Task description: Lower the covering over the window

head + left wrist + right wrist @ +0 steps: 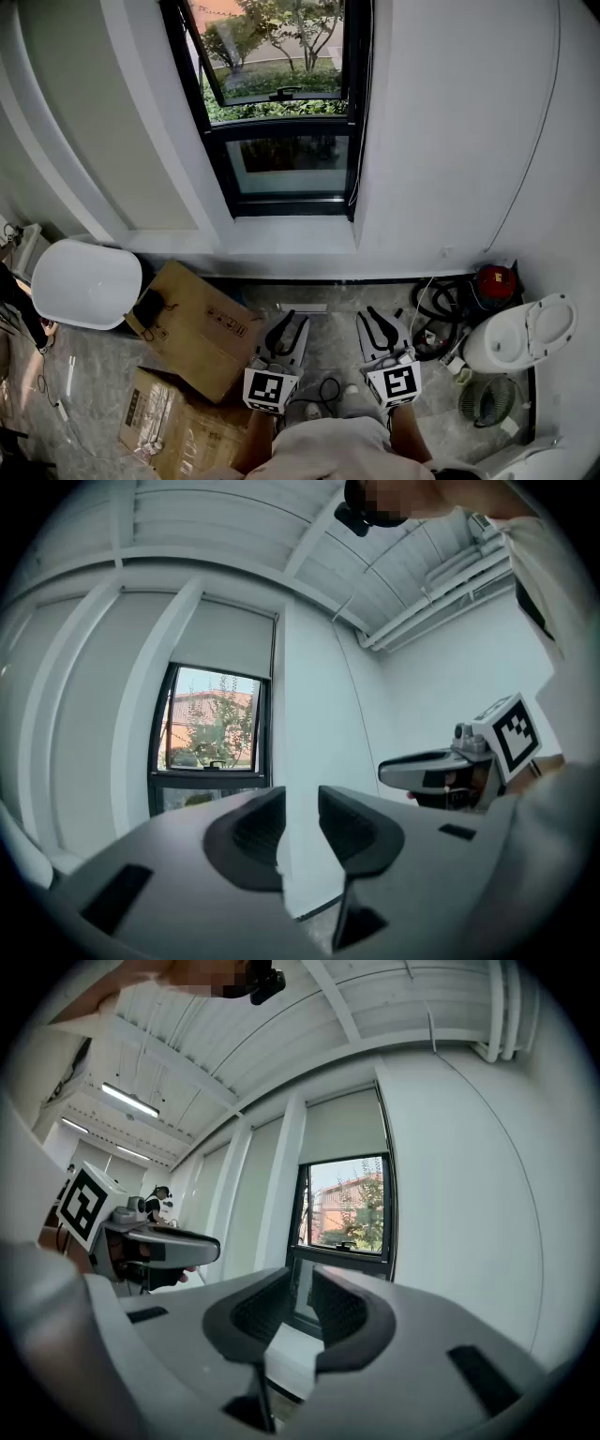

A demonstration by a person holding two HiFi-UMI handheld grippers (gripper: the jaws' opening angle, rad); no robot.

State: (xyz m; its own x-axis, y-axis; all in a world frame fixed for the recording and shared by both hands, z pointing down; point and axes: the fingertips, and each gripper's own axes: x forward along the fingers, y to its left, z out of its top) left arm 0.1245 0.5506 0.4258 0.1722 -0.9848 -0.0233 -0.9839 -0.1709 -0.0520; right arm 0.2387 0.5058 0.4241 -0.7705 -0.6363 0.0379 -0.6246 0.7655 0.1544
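Right now, at your left a cardboard box (pixel 192 323) lies on the floor beside your left gripper (pixel 286 323), whose jaws stand slightly apart with nothing between them. Just beside it, your right gripper (pixel 375 321) is held level too, its jaws parted by a narrow gap and empty. Both point toward the window (pixel 281 103) ahead; the roller blind (pixel 225 639) sits raised above its glass.

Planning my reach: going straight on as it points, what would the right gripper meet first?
Probably the window, whose lower pane shows between the right gripper's open jaws; nothing nearer shows, but depth is unclear.
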